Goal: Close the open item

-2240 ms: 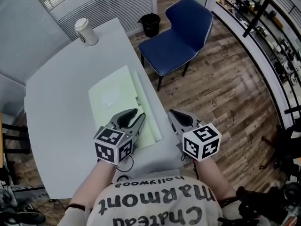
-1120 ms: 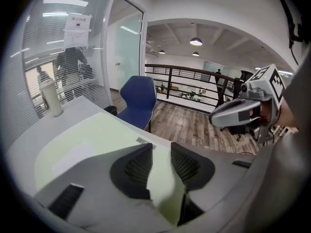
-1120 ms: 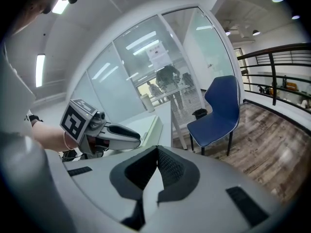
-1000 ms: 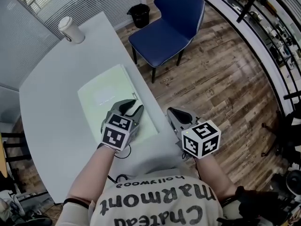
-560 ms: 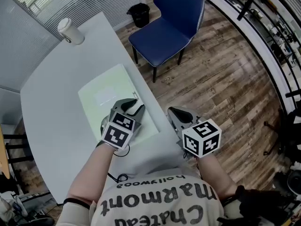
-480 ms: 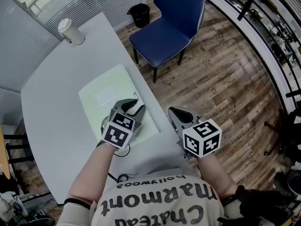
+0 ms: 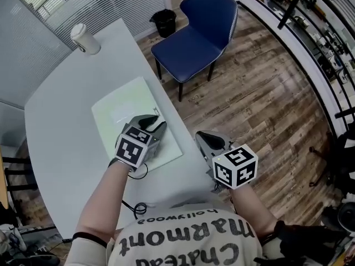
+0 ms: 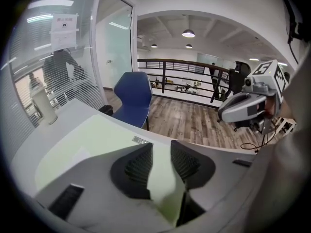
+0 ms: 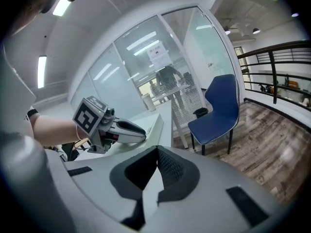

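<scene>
A pale green folder (image 7: 125, 112) lies flat and closed on the grey table (image 7: 66, 104), its long side along the table's right edge. My left gripper (image 7: 157, 122) rests over the folder's near right part. Its jaws are opening, and in the left gripper view (image 8: 161, 152) the green cover (image 8: 92, 140) shows in the gap without the pads pressing on it. My right gripper (image 7: 201, 136) hovers off the table's right edge, apart from the folder. In the right gripper view (image 9: 156, 152) its pads meet with nothing between them.
A lidded paper cup (image 7: 84, 37) stands at the table's far end. A blue chair (image 7: 194, 35) and a black bin (image 7: 165, 22) stand on the wood floor to the right. A black cable (image 7: 136, 206) lies near the table's front edge.
The narrow strip that lay beside the folder's right edge in the oldest frame is gone; the folder now lies as one flat sheet. My left gripper shifted slightly along it.
</scene>
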Motion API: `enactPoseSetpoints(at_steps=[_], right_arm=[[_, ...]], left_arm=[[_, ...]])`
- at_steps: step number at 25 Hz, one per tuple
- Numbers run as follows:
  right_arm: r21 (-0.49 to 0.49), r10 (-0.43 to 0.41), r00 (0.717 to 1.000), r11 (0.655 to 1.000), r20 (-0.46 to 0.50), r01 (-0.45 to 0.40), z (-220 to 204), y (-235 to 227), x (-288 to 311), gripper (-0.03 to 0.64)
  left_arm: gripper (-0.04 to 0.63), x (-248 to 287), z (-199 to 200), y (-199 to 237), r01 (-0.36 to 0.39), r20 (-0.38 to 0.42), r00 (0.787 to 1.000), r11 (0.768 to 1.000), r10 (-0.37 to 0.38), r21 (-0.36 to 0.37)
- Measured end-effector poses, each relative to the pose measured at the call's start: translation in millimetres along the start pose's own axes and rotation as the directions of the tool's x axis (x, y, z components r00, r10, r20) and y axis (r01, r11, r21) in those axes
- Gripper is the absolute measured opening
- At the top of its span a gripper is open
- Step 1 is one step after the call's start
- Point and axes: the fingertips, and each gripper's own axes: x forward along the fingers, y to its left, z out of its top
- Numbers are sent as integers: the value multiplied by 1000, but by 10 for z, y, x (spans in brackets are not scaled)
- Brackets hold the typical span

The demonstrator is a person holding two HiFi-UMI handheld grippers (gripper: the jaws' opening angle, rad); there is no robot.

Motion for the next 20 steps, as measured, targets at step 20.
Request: enactPoseSetpoints(at_steps=[20], right_arm=[[-25,-42,997,999,64,43,-275,208,-698,2]], left_arm=[[48,-602,221,340,-162,278,932,952,234,-260]])
